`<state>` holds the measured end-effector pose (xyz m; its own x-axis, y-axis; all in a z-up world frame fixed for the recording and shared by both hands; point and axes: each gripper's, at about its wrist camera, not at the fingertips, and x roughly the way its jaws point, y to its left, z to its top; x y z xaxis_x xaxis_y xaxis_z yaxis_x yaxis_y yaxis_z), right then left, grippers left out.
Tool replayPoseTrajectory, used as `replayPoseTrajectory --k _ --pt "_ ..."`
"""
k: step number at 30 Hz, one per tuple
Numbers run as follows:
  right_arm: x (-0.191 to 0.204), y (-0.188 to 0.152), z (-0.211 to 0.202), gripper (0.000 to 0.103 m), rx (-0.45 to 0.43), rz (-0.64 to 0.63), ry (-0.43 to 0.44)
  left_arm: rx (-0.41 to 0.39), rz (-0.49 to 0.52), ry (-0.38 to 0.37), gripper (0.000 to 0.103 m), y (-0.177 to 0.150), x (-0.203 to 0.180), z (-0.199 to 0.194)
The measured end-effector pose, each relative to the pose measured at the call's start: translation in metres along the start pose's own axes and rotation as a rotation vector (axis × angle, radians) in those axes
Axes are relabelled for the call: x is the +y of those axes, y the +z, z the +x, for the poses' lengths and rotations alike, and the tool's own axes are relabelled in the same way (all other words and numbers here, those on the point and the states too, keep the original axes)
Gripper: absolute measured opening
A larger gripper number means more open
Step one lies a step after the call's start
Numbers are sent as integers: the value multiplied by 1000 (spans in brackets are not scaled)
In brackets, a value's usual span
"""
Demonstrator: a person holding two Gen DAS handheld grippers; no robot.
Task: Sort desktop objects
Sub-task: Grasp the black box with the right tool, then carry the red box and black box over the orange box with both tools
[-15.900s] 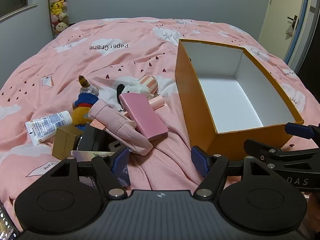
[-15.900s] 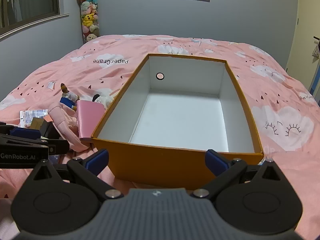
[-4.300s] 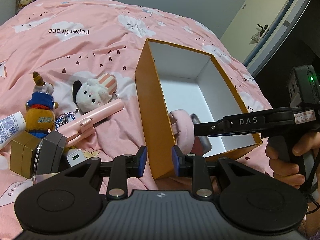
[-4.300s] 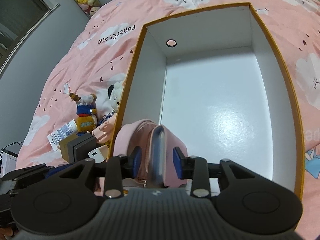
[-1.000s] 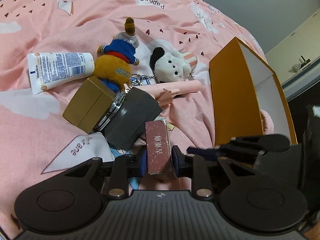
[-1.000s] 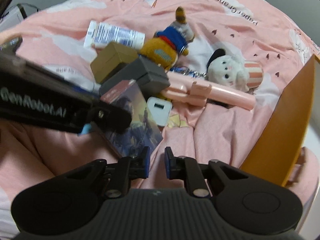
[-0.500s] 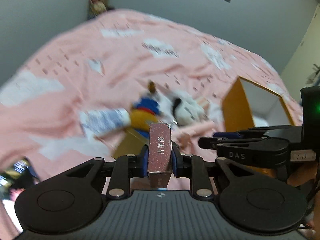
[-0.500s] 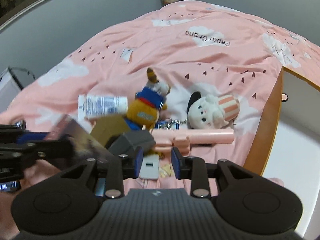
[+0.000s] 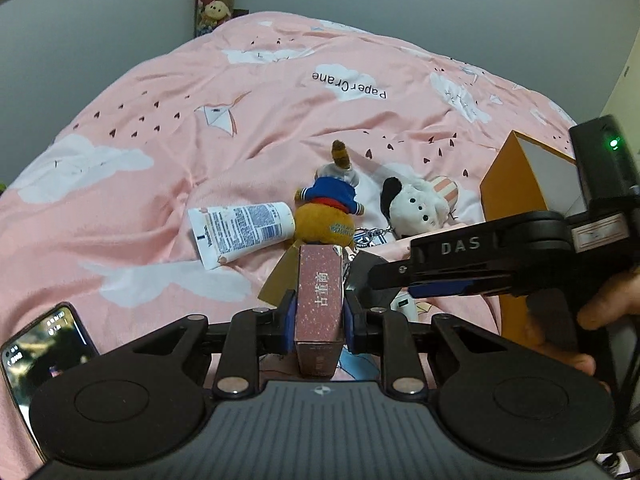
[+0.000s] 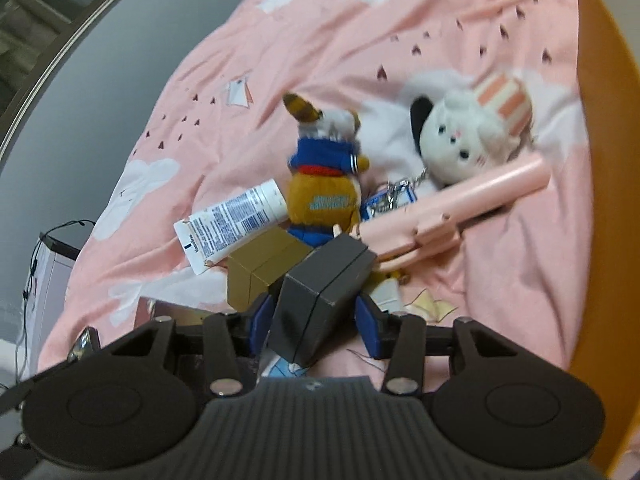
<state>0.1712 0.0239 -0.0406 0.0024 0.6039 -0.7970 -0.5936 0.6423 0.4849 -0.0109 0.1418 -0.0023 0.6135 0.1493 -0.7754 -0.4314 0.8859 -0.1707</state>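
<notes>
My left gripper (image 9: 318, 318) is shut on a maroon box (image 9: 320, 300) with Chinese lettering and holds it above the pink bedspread. My right gripper (image 10: 314, 326) has its jaws around a dark grey box (image 10: 320, 284) that lies in the pile; the pads touch its sides. The right gripper also crosses the left wrist view (image 9: 460, 276). The orange storage box (image 9: 514, 184) stands at the right, its wall also in the right wrist view (image 10: 604, 160).
In the pile lie a gold box (image 10: 260, 268), a white lotion tube (image 10: 232, 220), an orange plush in blue (image 10: 324, 196), a white plush (image 10: 468, 140), a pink selfie stick (image 10: 460, 204) and a white charger (image 9: 404, 306). A phone (image 9: 44, 344) is at the lower left.
My right gripper has dropped to the pile and closed around the dark grey box. My left gripper still holds the maroon box, steadier and a little lower over the pile.
</notes>
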Motion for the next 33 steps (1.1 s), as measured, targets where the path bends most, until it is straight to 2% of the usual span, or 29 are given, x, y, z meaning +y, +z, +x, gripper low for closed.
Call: replayPoseTrajectory --k 5,14,17,23,33 --pt "1 0 15 48 9 18 -11 36 -38 -11 26 -4 6 9" --pt "2 5 33 51 9 49 -30 26 -38 -1 26 -4 4 11" --pt "3 3 32 48 4 42 -42 21 -39 0 26 -4 3 10" --pt "3 -2 -2 37 -62 -17 -52 -12 -37 -20 26 -4 -4 3" --pt "-2 -6 -93 36 -236 -97 -24 -105 19 -129 26 2 -37 -16"
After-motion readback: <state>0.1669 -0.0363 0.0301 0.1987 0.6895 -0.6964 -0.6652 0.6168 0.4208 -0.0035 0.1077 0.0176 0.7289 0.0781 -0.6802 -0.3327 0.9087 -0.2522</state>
